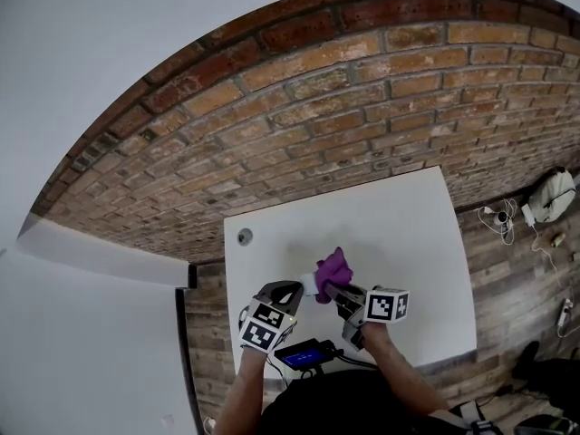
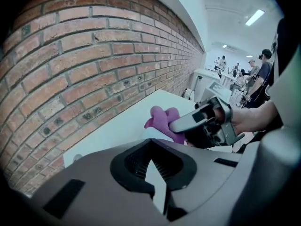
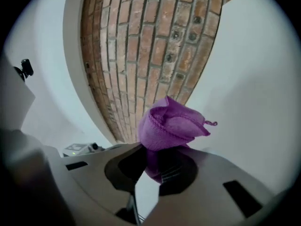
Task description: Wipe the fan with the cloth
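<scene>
A bunched purple cloth [image 1: 333,267] sticks out past the tips of my right gripper [image 1: 330,288], which is shut on it above the white table [image 1: 399,243]. In the right gripper view the cloth [image 3: 171,124] rises from between the jaws of the right gripper [image 3: 162,163]. My left gripper [image 1: 288,290] is just left of it, jaws shut. From the left gripper [image 2: 155,155] I see the cloth [image 2: 162,119] and the right gripper [image 2: 207,121] close ahead. A small pale object [image 2: 153,133] lies under the cloth; I cannot tell what it is or whether the left jaws touch it.
A small round grey fitting [image 1: 244,236] sits at the table's far left. A black device with a blue screen [image 1: 306,354] is at the near edge. A brick wall [image 1: 344,89] backs the table. Cables and a white item [image 1: 553,195] lie at right. People [image 2: 261,74] stand far off.
</scene>
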The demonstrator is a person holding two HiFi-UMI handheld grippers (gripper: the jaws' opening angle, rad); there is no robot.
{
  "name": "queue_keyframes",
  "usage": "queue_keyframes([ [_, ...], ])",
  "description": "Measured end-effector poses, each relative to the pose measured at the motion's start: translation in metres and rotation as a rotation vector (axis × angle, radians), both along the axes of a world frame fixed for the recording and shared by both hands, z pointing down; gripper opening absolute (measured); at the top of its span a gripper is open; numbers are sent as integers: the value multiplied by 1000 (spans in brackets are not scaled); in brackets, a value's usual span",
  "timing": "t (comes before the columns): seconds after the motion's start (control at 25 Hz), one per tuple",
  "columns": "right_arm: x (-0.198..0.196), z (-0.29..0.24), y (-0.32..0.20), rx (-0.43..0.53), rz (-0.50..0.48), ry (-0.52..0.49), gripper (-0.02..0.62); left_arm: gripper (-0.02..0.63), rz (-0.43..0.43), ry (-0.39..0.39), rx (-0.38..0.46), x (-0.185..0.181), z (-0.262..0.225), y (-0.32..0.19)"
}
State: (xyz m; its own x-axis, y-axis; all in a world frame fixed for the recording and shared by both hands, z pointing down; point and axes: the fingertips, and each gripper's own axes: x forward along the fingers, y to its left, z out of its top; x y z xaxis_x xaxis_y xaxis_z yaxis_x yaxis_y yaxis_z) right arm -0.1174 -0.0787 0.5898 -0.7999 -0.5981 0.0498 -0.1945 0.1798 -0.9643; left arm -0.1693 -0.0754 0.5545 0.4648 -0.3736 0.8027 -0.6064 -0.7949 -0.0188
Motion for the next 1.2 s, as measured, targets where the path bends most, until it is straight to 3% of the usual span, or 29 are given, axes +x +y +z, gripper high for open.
queue_keyframes([
  [0.12,-5,56,15,-118,-101,166,48,5,-1,-4,1,0,1,1],
  [0.2,0,72,19,-174,-104,210,48,5,3,-8,-1,1,1,1],
  [0.28,12,65,12,-188,-44,175,48,5,2,-8,-3,1,1,1],
  [0.36,19,40,-3,-137,5,90,48,5,1,-7,-3,1,1,0],
  [0.48,6,11,-17,-88,-18,-44,48,5,-1,-5,-2,2,0,-1],
  [0.64,-7,41,-18,-207,-29,-84,48,3,3,-8,-7,2,0,0],
  [0.88,-9,110,-4,-293,-113,216,48,3,-8,4,-8,3,0,0],
  [1.04,11,114,-10,-289,-112,348,48,3,-14,10,-11,3,0,0],
  [1.12,33,98,-22,-247,-30,376,48,3,-13,14,-11,4,0,1],
  [1.2,41,70,-34,-189,21,318,48,3,-12,29,-1,5,0,0],
])
